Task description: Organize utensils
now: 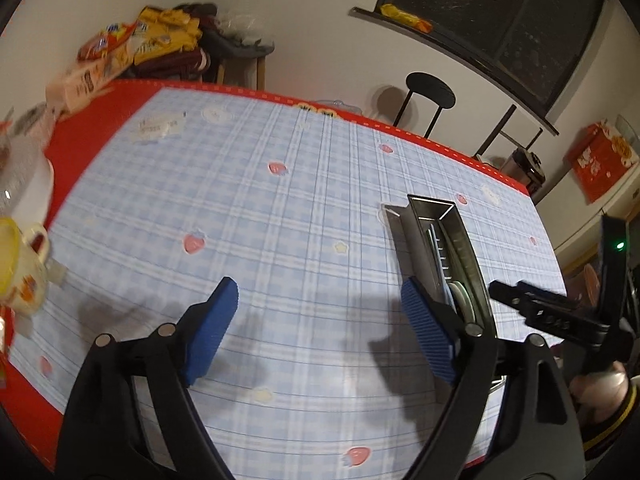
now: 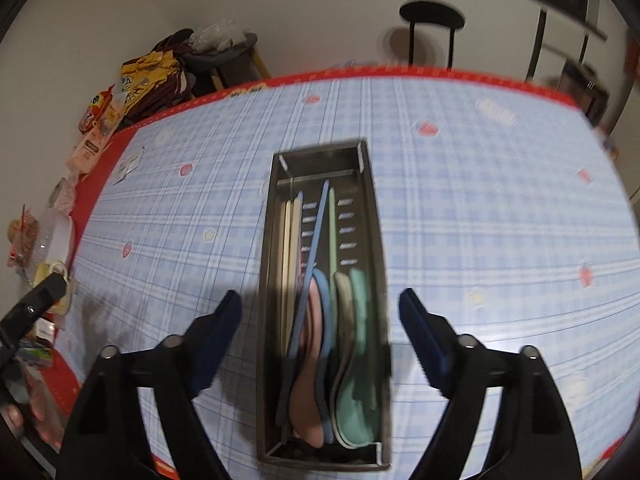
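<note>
Metal tray (image 2: 372, 216), centre of checked tablecloth (image 2: 500, 220), holding pastel spoons (image 2: 352, 360) (lying lengthwise). Right gripper (image 2: 320, 344) apart, astride it; left gripper (image 1: 320, 332) apart, empty. Snack bags (image 1: 132, 44) far left; black stool (image 1: 430, 90) beyond.

Legible text: none. Print is present but too blurred or small to read on the following items: yellow snack bags (image 1: 168, 36) stacked at the far left corner; pale carton (image 1: 82, 82) lying beside them, dark lettering on its side; red box (image 1: 602, 160) by the right wall, pale graphics on its face; cream mug (image 1: 24, 276) at the left bench edge, orange motif; white patch (image 1: 158, 128) printed on the blue checked tablecloth (image 1: 300, 200)
</note>
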The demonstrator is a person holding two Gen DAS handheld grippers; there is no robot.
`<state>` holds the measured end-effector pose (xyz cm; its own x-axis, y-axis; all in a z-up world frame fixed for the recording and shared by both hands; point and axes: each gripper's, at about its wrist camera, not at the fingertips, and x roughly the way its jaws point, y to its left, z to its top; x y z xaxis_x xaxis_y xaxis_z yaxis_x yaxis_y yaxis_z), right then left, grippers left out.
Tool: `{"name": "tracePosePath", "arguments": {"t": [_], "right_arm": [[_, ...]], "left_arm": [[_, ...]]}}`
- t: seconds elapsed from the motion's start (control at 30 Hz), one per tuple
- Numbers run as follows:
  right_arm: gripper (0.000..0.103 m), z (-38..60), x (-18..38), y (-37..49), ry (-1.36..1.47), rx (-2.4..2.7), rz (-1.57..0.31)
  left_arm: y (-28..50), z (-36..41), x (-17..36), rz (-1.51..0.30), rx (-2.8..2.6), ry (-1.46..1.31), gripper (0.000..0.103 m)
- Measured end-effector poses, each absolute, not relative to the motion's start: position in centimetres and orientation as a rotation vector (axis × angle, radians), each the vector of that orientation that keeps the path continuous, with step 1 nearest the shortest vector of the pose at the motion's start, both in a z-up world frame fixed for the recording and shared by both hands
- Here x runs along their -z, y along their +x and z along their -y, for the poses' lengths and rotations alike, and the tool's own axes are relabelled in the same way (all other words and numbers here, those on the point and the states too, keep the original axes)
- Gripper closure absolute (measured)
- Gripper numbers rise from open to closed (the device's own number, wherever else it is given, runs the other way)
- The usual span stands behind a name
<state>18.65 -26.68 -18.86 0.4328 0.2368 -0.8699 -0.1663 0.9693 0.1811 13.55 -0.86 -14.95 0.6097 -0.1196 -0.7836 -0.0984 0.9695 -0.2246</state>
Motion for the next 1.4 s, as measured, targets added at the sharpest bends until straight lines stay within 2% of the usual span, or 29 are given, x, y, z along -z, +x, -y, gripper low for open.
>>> {"name": "tracePosePath", "arguments": {"t": [0.07, 0.13, 0.47, 0.77, 1.07, 1.4], "right_arm": [[0.017, 26.8, 17.3, 18.1, 0.055, -0.236, -1.063], [0.006, 26.8, 15.4, 17.5, 0.041, -0.224, -1.027], [0.006, 27.2, 5.3, 12.0, -0.031, -0.09, -0.822], [0.006, 27.8, -0.9, 5.2, -0.077, 0.071, -0.674], [0.006, 28.0, -2.9, 0.2, -0.066, 0.172, -0.587], [0.006, 28.3, -2.9, -0.6, -0.065, 0.23, -0.588]], "left_arm": [[13.3, 0.8, 13.8, -0.897, 0.025, -0.221, 0.015], [13.1, 0.9, 12.6, -0.872, 0.034, -0.193, 0.01], [9.8, 2.1, 3.8, -0.685, 0.075, 0.005, 0.006], [6.9, 1.6, -1.8, -0.582, 0.186, -0.038, 0.006], [5.7, 2.5, -2.6, -0.571, 0.235, -0.042, 0.006], [5.7, 4.4, -1.3, -0.603, 0.261, 0.013, 0.006]]}}
